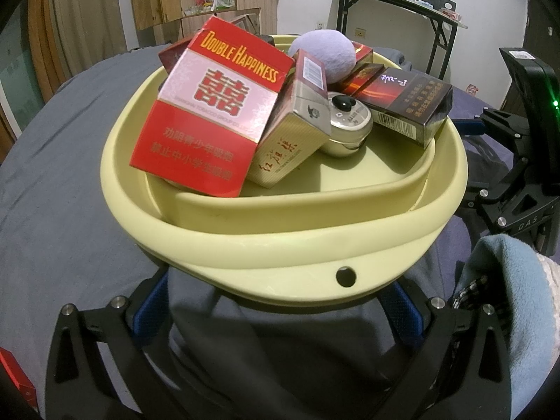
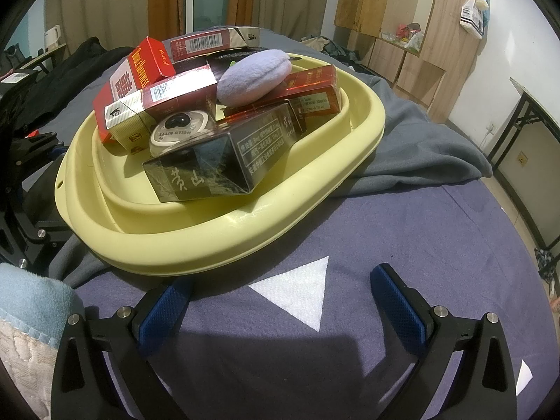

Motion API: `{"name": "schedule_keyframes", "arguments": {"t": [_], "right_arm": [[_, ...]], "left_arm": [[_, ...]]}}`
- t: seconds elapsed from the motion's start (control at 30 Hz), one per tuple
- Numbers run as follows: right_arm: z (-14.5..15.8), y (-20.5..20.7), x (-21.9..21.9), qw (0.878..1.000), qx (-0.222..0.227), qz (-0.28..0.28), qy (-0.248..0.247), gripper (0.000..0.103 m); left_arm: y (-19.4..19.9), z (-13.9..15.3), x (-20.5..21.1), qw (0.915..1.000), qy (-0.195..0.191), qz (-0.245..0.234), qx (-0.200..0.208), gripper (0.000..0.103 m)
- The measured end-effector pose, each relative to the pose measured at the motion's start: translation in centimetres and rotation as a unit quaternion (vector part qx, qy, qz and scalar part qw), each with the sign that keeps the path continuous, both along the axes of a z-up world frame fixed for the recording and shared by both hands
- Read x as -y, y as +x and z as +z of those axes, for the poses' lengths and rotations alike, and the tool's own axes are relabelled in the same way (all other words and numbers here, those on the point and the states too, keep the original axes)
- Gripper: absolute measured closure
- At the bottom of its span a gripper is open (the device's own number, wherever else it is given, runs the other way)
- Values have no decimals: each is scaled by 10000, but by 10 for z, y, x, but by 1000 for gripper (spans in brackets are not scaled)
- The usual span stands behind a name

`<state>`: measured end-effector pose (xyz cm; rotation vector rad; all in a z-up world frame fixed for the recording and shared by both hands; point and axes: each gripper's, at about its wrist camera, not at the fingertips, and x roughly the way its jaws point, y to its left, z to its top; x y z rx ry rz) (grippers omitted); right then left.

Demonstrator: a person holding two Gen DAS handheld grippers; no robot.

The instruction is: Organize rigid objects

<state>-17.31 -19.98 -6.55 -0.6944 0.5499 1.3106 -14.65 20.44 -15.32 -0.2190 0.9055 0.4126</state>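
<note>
A pale yellow basin (image 1: 280, 245) (image 2: 175, 248) sits on the bed. Piled in it are a red Double Happiness box (image 1: 210, 115) (image 2: 129, 77), a gold box (image 1: 290, 140), a dark box (image 1: 402, 105) (image 2: 217, 161), a round tin (image 1: 346, 126) (image 2: 182, 129), a lilac plush pad (image 1: 322, 56) (image 2: 255, 77) and more red boxes behind. My left gripper (image 1: 280, 290) is open, its fingertips hidden under the basin's near rim tab. My right gripper (image 2: 280, 290) is open over the purple sheet, just short of the basin's rim, with nothing between its fingers.
A grey blanket (image 2: 420, 140) lies under the basin. A blue fleece cloth (image 1: 507, 297) (image 2: 31, 301) lies between the two grippers. One red box (image 1: 14, 378) shows at the lower left edge. A folding table (image 1: 402, 7) and wooden cabinets (image 2: 402, 17) stand beyond the bed.
</note>
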Motion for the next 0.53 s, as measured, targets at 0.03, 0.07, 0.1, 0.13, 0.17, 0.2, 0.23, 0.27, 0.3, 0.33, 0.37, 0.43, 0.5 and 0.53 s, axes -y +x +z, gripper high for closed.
{"name": "schedule_keyframes", "arguments": {"t": [0.03,0.07,0.1,0.13,0.17,0.2,0.23,0.27,0.3,0.33,0.37,0.43,0.5,0.53], "right_arm": [[0,0,0,10000,0,0,0,0],[0,0,0,10000,0,0,0,0],[0,0,0,10000,0,0,0,0],[0,0,0,10000,0,0,1,0],[0,0,0,10000,1,0,0,0],[0,0,0,10000,1,0,0,0],[0,0,0,10000,0,0,0,0],[0,0,0,10000,0,0,0,0],[0,0,0,10000,1,0,0,0],[0,0,0,10000,1,0,0,0],[0,0,0,10000,0,0,0,0],[0,0,0,10000,1,0,0,0],[0,0,0,10000,-1,0,0,0],[0,0,0,10000,-1,0,0,0]], "left_arm": [[0,0,0,10000,2,0,-1,0],[0,0,0,10000,0,0,-1,0],[0,0,0,10000,-1,0,0,0],[0,0,0,10000,-1,0,1,0],[0,0,0,10000,-1,0,0,0],[0,0,0,10000,-4,0,1,0],[0,0,0,10000,-6,0,1,0],[0,0,0,10000,0,0,0,0],[0,0,0,10000,2,0,-1,0],[0,0,0,10000,-1,-1,1,0],[0,0,0,10000,-5,-1,5,0],[0,0,1,10000,8,-2,5,0],[1,0,1,10000,7,-3,3,0],[1,0,1,10000,-6,-2,7,0]]}}
